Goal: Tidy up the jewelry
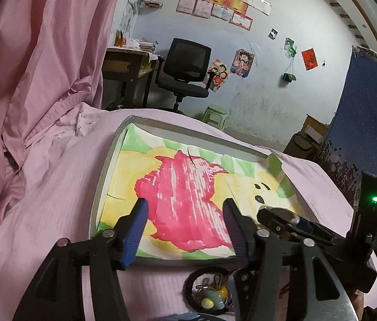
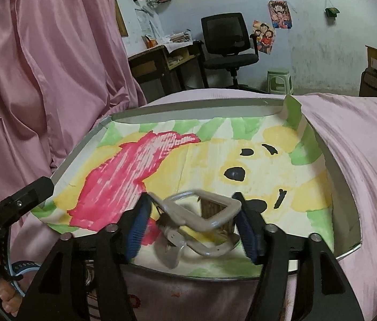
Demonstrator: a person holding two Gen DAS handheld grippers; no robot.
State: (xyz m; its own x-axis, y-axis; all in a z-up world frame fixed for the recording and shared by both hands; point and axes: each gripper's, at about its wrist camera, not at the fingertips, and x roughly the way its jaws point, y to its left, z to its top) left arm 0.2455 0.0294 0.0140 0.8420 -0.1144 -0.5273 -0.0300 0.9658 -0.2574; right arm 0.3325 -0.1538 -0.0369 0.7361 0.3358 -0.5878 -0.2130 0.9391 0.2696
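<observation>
Both claws hang over the near edge of the box. The right gripper point(image 2: 192, 224) has its blue pads spread fairly wide, with a pale hair claw clip point(image 2: 201, 219) between them; the clip looks blurred, and I cannot tell whether the pads are pressing on it or have let it go. The left gripper point(image 1: 185, 230) stands open with nothing between its jaws, only the painted paper behind them.

Largest first: the pink bedspread point(image 1: 41, 200) carries everything. On it lies the shallow box point(image 2: 86, 144), lined with a painted sheet point(image 2: 209, 144) of pink, yellow and green. In the right wrist view the clip sits at 6 o'clock of the box, over the near strip of the lining. Smallest, in the left wrist view, a black hair tie point(image 1: 188, 283) ringed around a little charm point(image 1: 211, 301) lies on the bedspread at 6 o'clock, outside the box, just under the left claw.

The risk, as I judge it, is the clip's place so close to the near rim: if released there, it could tumble out onto the soft cover. The loose lining could also snag on a pad and lift. The charm, lying low on yielding cloth, may slip a grasp.
</observation>
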